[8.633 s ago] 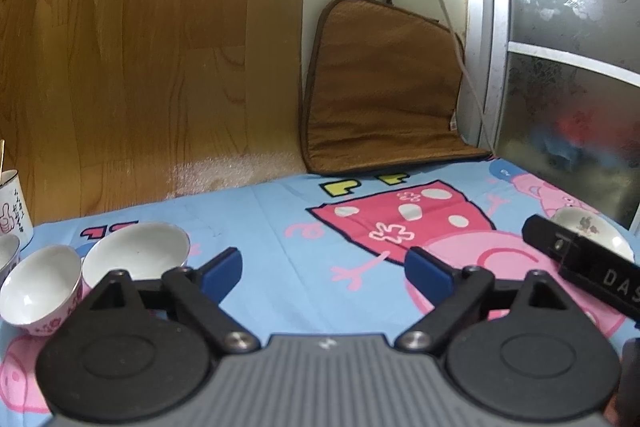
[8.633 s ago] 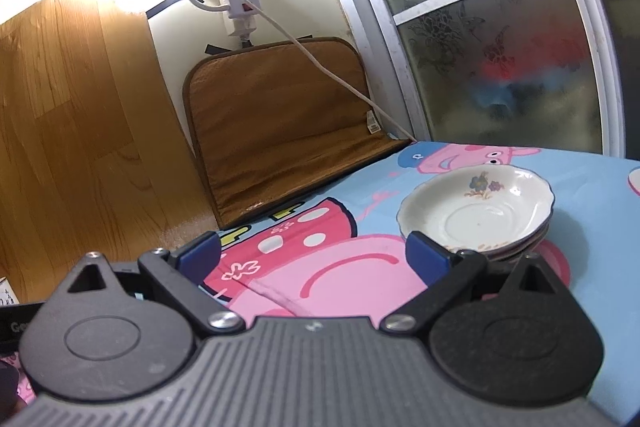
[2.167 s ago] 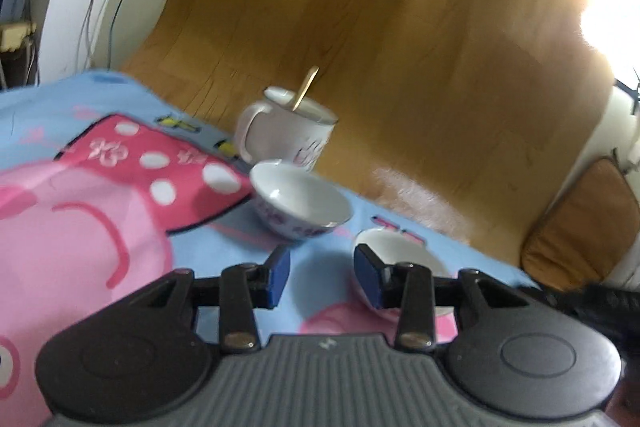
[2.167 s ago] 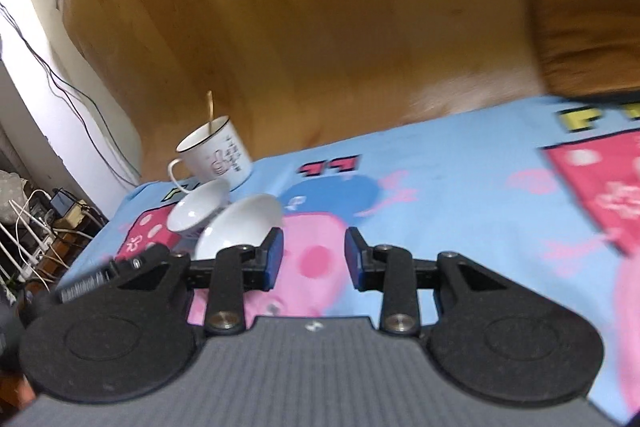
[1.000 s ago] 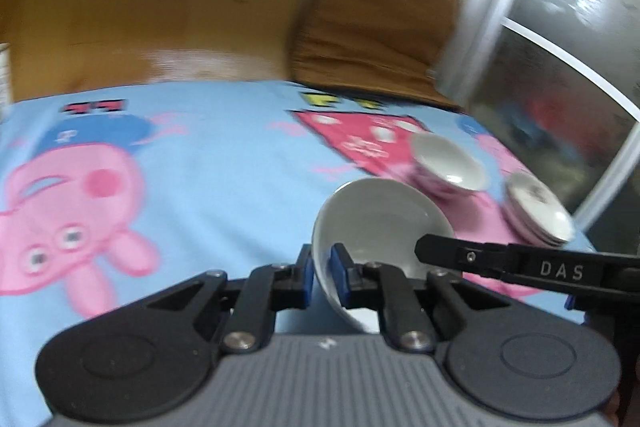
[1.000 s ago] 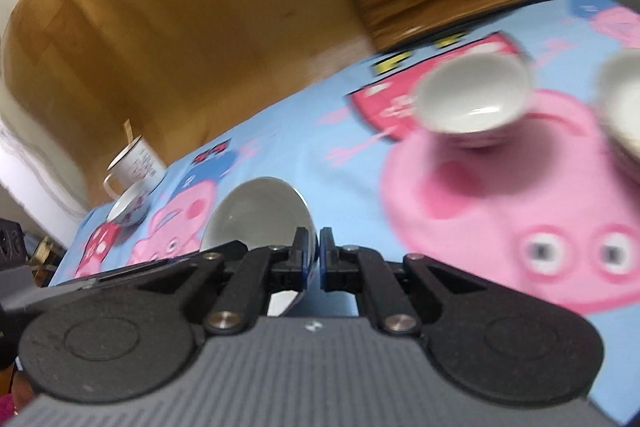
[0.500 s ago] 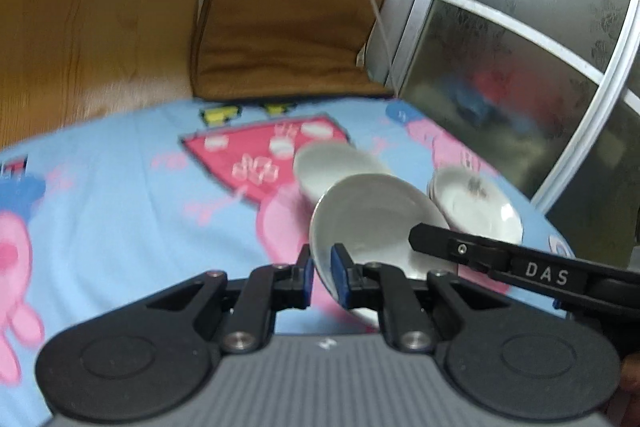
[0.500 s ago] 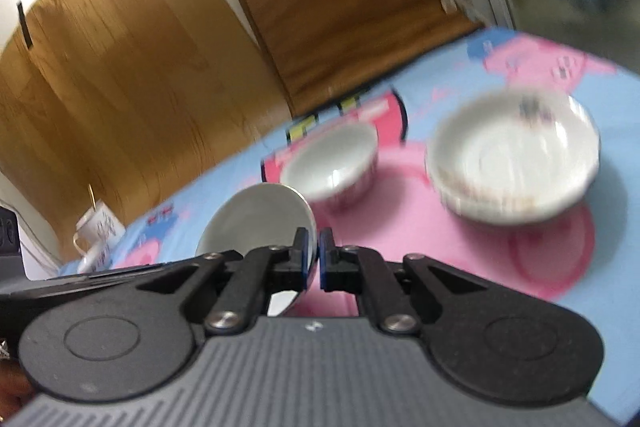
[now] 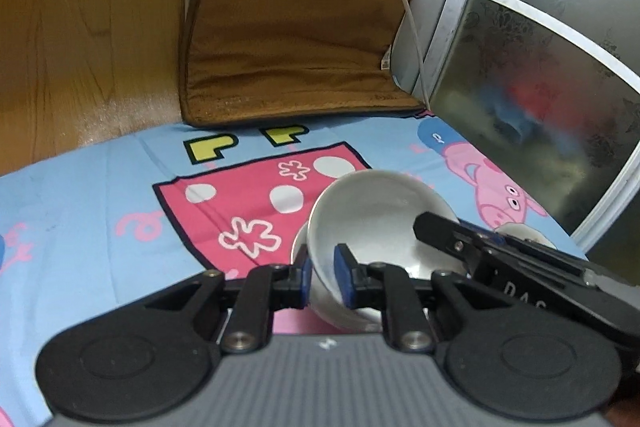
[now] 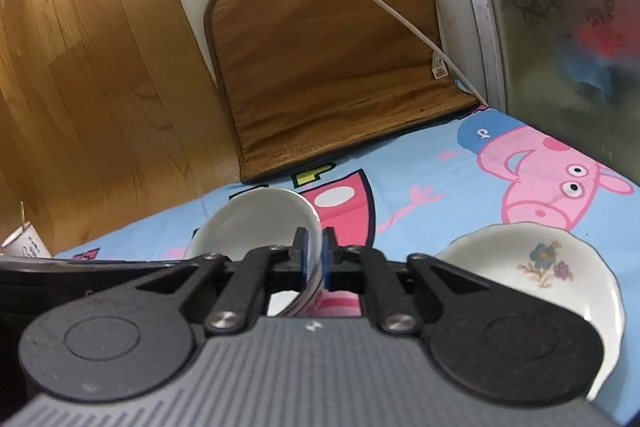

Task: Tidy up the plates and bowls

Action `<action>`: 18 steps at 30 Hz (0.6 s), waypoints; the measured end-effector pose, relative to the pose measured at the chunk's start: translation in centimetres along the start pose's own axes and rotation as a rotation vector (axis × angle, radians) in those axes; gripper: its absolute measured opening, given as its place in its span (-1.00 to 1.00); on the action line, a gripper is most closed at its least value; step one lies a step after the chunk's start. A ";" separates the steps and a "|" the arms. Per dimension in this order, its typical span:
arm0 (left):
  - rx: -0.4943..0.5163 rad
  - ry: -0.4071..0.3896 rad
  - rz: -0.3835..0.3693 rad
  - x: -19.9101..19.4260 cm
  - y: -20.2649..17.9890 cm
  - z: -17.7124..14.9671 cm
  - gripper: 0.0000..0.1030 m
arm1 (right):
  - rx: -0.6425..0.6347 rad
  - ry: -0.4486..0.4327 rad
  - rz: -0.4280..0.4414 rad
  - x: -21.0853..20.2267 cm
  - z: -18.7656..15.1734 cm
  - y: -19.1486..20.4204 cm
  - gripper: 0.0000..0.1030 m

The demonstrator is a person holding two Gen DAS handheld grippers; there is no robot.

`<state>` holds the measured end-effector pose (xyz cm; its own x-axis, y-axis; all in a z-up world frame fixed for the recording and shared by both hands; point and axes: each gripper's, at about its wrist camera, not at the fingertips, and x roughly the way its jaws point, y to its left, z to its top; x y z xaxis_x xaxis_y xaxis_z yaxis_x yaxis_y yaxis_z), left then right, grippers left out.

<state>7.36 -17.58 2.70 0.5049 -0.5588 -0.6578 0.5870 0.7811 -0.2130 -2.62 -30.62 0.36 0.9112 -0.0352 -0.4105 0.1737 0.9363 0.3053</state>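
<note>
Both grippers are on the same white bowl (image 9: 372, 215), one on each side of the rim. Left gripper (image 9: 323, 277): blue pads close together, bowl wall pinched between them. Right gripper (image 10: 315, 257): same, narrow gap, rim clamped between its pads. Both sets of jaws have just been easing open a touch, with the bowl wall between the pads in each case.

The bowl is tilted, its opening facing up and toward the left-wrist camera. It sits over a second white bowl (image 9: 299, 251), whose rim peeks out just left of and below it; cannot tell whether the two touch.

The stacked floral saucers (image 10: 532, 267) sit just to the right of the right gripper, on the blue cartoon-pig tablecloth (image 9: 100, 195). From the left wrist view only a sliver of saucer rim shows behind the right gripper's body.

Background: a brown cushion (image 9: 296, 27) leans against the wall, a white cable (image 10: 400, 15) runs across it, and a frosted glass door (image 9: 552, 67) stands on the right. A mug (image 10: 24, 241) is at the far left edge by the wood panel (image 10: 92, 87).
</note>
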 end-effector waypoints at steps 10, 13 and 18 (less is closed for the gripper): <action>0.023 -0.092 0.048 -2.6 0.1 0.0 -0.36 | 0.031 -0.023 -0.018 0.1 0.2 0.1 -0.49; -0.006 -0.107 0.049 -3.8 1.2 -0.1 -0.36 | 0.046 -0.026 -0.016 -0.4 0.2 0.3 -0.49; -0.033 -0.142 0.107 -6.6 4.6 -1.7 -0.36 | 0.035 -0.042 0.024 -1.9 -0.3 1.8 -0.49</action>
<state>5.64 -9.83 4.86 0.6492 -0.5035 -0.5701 0.5049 0.8459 -0.1721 -4.11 -28.74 1.44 0.9300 -0.0280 -0.3666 0.1637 0.9244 0.3446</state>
